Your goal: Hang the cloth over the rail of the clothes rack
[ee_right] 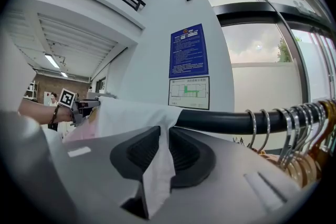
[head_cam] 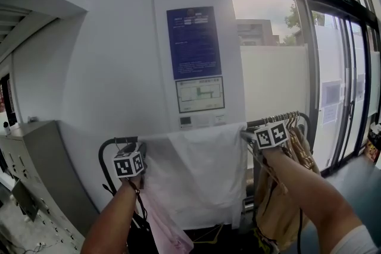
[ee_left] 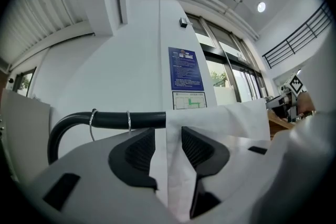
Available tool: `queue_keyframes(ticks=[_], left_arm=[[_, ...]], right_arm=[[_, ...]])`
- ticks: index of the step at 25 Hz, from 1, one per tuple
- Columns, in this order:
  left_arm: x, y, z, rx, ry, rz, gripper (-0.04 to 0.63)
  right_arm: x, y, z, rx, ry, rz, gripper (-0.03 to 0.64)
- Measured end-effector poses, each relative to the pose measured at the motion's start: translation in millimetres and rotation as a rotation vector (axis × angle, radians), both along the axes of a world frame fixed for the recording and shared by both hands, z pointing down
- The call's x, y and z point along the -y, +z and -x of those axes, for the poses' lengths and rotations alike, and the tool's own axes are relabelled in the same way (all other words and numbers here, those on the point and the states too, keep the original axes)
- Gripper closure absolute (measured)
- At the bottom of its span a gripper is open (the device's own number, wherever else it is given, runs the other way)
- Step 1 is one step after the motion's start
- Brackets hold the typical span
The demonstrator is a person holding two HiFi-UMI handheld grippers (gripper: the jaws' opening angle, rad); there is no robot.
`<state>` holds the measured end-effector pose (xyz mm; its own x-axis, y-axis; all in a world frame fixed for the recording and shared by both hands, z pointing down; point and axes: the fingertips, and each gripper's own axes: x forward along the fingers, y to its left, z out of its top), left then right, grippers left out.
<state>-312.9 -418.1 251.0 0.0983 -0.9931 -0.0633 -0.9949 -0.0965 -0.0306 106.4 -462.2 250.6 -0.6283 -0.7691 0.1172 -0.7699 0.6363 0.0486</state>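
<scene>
1. The cloth (head_cam: pixel 202 172) hangs over the rail (ee_left: pixel 115 119), with its top edge running along it between both grippers.
2. Left gripper (ee_left: pixel 168 136) — jaws spread, the cloth edge loose between them.
3. Right gripper (ee_right: pixel 164 139) — jaws slightly apart around the other corner; each should back straight off the rail.

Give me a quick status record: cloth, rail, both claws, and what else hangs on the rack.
cloth: white, draped over the black rail, hanging down the near side
left claw: jaws apart, cloth's left edge between them
right claw: jaws narrowly apart, cloth's right edge between them
right of cloth: wooden hangers on the rail
below left claw: pink garment
</scene>
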Motion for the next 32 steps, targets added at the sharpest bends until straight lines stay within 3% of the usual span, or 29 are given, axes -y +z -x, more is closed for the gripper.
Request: queue_keyframes(ticks=[2,5,10,17,24,27,32], left_arm=[[1.9,0.6,1.1,-0.006,0.015,0.006,0.443],[-3.2,-3.7,-3.4,0.052,0.013,-0.004,0.583],[-12.9,-11.3,-5.3,0.060,0.035,-0.024,0.588],[-22.5,-37.2,22.5,-0.142,0.025,-0.051,0.588],[-24.0,-48.1,18.6,-0.100,0.013,-0.035,0.588],[-19.4,-36.4,19.0,-0.106,-0.002,0.010,0.586],[-19.5,-37.4,26.6,-0.120,-0.042,0.000,0.586]], right_arm=[[-1.2,-2.1,-2.5,0.004,0.014,-0.007,0.577],[-3.5,-3.4,-6.6,0.006,0.033,-0.013,0.606],[-7.1,-6.9,-12.9,-0.009,0.051,-0.023,0.611],[-1.9,-55.6,-51.2,-0.019,0.172,-0.078,0.611],[13.3,-68.4,-67.9,-0.065,0.234,-0.035,0.611],[23.0,-53.4,-68.4,-0.081,0.216,0.027,0.596],[30.0,-59.2,-65.4,-0.103,0.183,0.010,0.563]])
